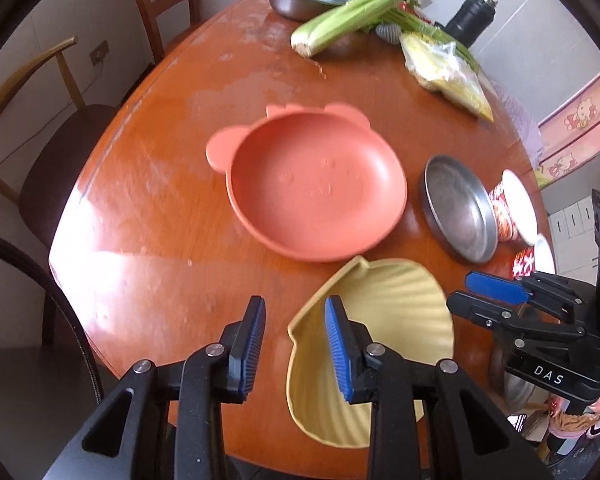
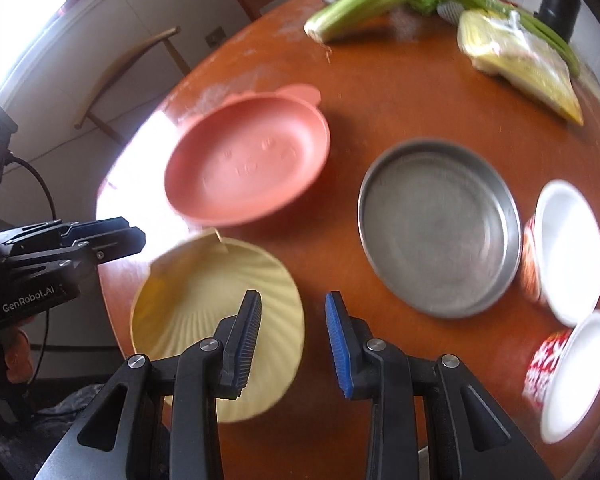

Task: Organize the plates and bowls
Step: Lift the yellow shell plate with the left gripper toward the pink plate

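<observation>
Both pairs of jaws stand apart and grasp nothing: the left gripper hovers over the near-left rim of the yellow shell plate, the right gripper over its other edge. That plate lies at the near edge of the table, just beside the pink bear plate, with the steel plate and two paper bowls further right. A sound next move seems to be pinching the yellow rim squarely, lifting level and nesting it in the pink plate without catching its ears.
</observation>
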Demonstrator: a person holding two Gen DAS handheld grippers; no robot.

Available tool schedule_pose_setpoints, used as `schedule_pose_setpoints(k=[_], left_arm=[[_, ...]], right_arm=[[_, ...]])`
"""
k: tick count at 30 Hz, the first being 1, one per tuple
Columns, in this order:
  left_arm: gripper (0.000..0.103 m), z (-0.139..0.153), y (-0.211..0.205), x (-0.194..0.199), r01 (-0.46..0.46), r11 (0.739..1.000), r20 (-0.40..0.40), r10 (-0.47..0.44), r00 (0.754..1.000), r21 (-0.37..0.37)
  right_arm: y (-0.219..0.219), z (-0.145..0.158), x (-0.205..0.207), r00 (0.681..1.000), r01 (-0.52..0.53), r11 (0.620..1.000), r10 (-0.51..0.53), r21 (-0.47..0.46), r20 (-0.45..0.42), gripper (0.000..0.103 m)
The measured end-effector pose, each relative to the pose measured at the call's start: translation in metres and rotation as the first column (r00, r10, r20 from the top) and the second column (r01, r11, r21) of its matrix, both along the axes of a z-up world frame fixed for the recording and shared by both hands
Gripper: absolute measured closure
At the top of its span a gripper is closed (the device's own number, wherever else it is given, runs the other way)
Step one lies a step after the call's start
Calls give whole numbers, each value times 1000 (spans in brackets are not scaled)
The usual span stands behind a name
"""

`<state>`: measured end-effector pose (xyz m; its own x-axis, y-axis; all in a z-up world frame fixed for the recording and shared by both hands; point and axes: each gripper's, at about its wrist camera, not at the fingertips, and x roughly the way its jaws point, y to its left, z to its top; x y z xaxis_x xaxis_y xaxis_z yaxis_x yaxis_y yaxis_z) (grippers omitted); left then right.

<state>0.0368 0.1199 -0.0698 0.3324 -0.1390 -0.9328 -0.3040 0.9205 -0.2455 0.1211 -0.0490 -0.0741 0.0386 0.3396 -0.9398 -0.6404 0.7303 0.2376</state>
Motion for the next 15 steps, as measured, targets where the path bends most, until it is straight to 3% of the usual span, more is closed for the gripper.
schedule_pose_setpoints(k=[15], left_arm=[[63, -33, -32, -27, 28, 1000, -50, -28, 998, -10]], right_arm=[[-5, -33, -37, 999, 21, 999, -22, -25, -39, 65]])
